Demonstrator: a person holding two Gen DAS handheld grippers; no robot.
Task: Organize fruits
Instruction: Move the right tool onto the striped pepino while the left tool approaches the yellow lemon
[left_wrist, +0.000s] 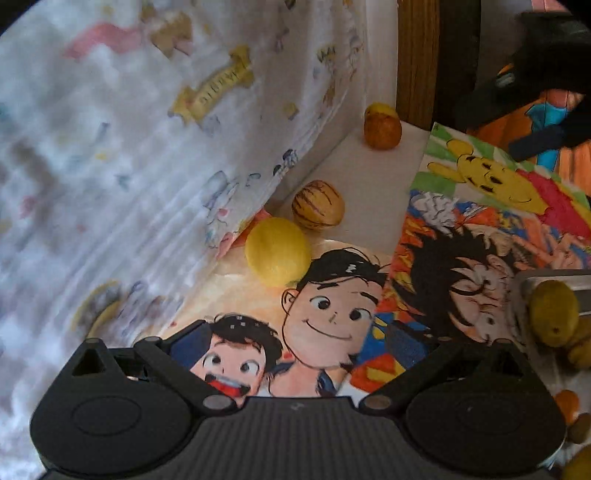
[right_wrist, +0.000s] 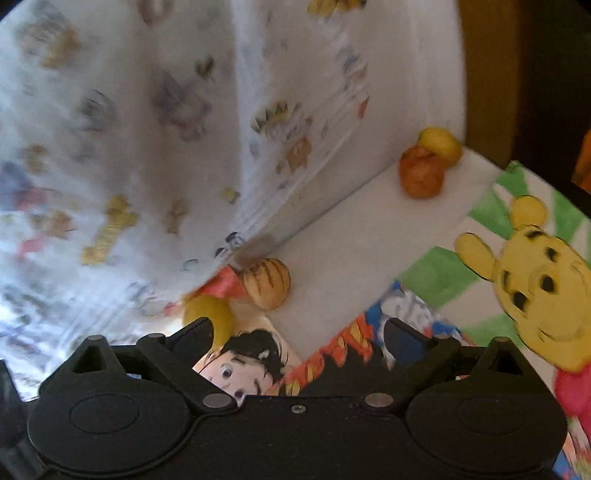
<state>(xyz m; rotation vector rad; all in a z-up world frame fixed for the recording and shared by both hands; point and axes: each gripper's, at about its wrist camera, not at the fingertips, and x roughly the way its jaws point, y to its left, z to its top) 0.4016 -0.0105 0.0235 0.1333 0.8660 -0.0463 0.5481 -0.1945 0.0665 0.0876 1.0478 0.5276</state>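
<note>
Left tool (left_wrist: 291, 332) and right tool (right_wrist: 295, 332): both spread wide, empty, touching nothing; yellow fruit (left_wrist: 277, 252) lies just beyond the left tool.

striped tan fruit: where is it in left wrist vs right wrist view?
Left wrist: the tan oval fruit with dark stripes sits just above centre on the white surface, up and right of the plain yellow round fruit.
Right wrist: the same fruit is left of centre, touching the hanging printed white cloth, with the yellow fruit below-left.
Shared landmark: the yellow cartoon bear drawing, to its right in both.
</note>
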